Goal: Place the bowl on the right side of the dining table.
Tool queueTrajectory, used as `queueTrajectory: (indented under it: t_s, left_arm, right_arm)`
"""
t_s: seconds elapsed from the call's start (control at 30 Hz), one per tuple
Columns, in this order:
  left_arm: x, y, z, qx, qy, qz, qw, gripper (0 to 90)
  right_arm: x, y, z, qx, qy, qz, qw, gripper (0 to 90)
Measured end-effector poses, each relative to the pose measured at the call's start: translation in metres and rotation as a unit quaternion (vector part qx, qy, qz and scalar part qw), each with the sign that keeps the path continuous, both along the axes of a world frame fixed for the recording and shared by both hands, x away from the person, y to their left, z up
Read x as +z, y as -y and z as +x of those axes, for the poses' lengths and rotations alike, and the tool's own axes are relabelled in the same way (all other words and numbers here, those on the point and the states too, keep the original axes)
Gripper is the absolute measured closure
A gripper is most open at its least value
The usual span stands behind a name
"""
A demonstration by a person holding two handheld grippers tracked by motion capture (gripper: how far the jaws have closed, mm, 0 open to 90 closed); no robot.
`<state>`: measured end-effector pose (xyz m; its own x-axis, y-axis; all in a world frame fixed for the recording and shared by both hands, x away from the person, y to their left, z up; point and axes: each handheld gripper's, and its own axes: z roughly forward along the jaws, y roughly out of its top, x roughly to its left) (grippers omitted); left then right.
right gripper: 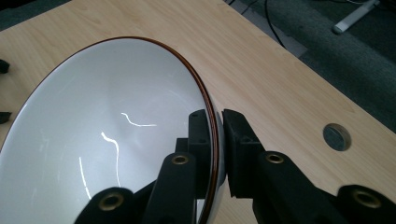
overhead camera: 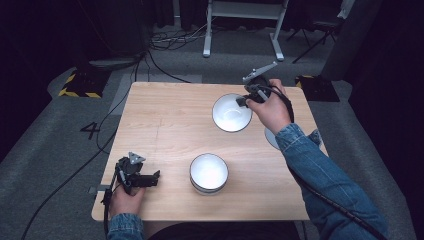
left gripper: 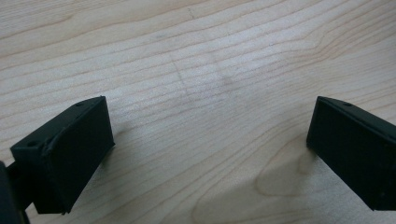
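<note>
A white bowl (overhead camera: 231, 113) with a thin brown rim sits toward the far right of the wooden table (overhead camera: 165, 120). My right gripper (overhead camera: 243, 100) is shut on that rim at the bowl's right side. In the right gripper view the bowl (right gripper: 102, 135) looks tilted, one jaw inside it and one outside, and the right gripper (right gripper: 215, 122) pinches the rim. A second white bowl (overhead camera: 209, 172) stands near the front middle. My left gripper (overhead camera: 156, 175) rests at the front left corner, pointing at that bowl, jaws wide apart. The left gripper (left gripper: 210, 140) has only bare wood between its fingers.
A white plate or bowl edge (overhead camera: 270, 137) peeks from under the right forearm. There is a round cable hole (right gripper: 337, 136) in the tabletop near the right edge. Cables (overhead camera: 175, 37) and a white stand (overhead camera: 240, 20) lie on the floor beyond the table.
</note>
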<state>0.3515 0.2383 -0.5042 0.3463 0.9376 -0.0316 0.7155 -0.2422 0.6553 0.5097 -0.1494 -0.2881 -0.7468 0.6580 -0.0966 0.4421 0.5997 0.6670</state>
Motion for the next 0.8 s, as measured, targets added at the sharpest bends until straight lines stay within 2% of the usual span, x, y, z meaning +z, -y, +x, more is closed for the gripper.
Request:
queueTrajectory:
  t_s: [0.23,0.47,0.8]
  left_arm:
    - [0.000,0.001,0.000,0.004,0.001,-0.002,1.0000,0.8]
    - [0.000,0.001,0.000,0.004,0.001,-0.002,1.0000,0.8]
    - [0.000,0.001,-0.001,0.004,0.001,-0.002,1.0000,0.8]
  right_arm:
    - [0.002,0.034,0.016,-0.045,0.000,0.003,0.9990,81.9]
    - [0.006,0.064,0.023,-0.088,0.000,0.018,0.9959,81.9]
    - [0.009,0.102,0.034,-0.129,0.003,0.020,0.9915,82.0]
